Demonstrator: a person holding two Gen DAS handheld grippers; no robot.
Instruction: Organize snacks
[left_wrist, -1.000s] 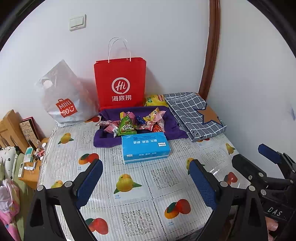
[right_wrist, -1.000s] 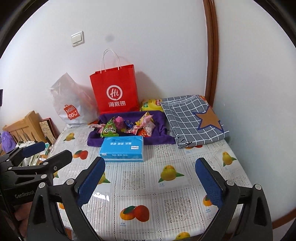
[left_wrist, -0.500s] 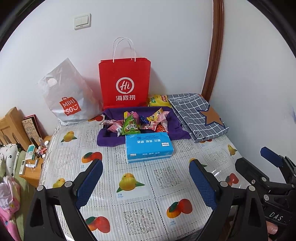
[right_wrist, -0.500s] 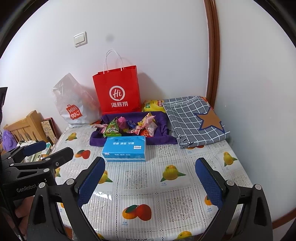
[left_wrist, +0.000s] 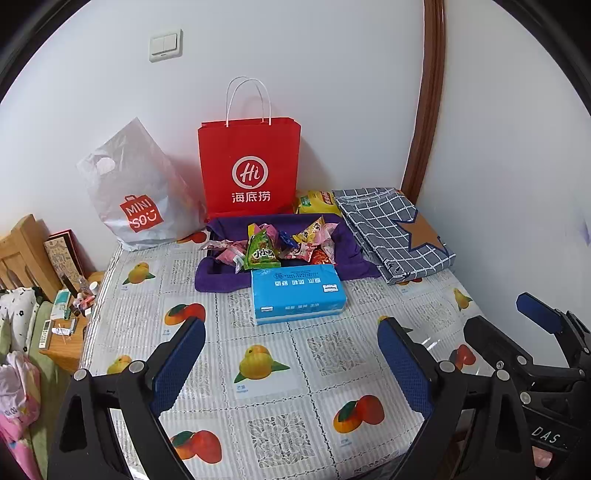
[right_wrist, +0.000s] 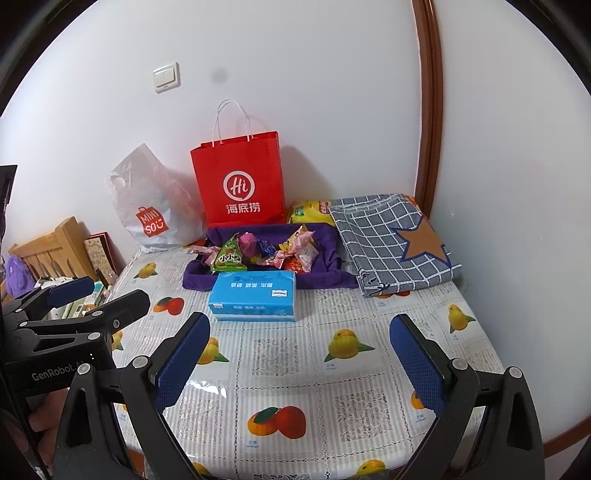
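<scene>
Fruit-print oilcloth covers the table (left_wrist: 280, 373), which fills the lower half of both frames. Red paper bag (left_wrist: 249, 168) stands upright against the wall at centre, white plastic bag (left_wrist: 135, 192) to its left, checked cloth (left_wrist: 391, 232) at right. Purple cloth (left_wrist: 221, 273) lies below the red bag; snacks (left_wrist: 280, 245) are piled on it. Blue tissue pack (left_wrist: 297, 295) lies just below them. Left tool (left_wrist: 291, 363) and right tool (right_wrist: 299, 360) at frame bottom: jaws spread, empty.
</scene>
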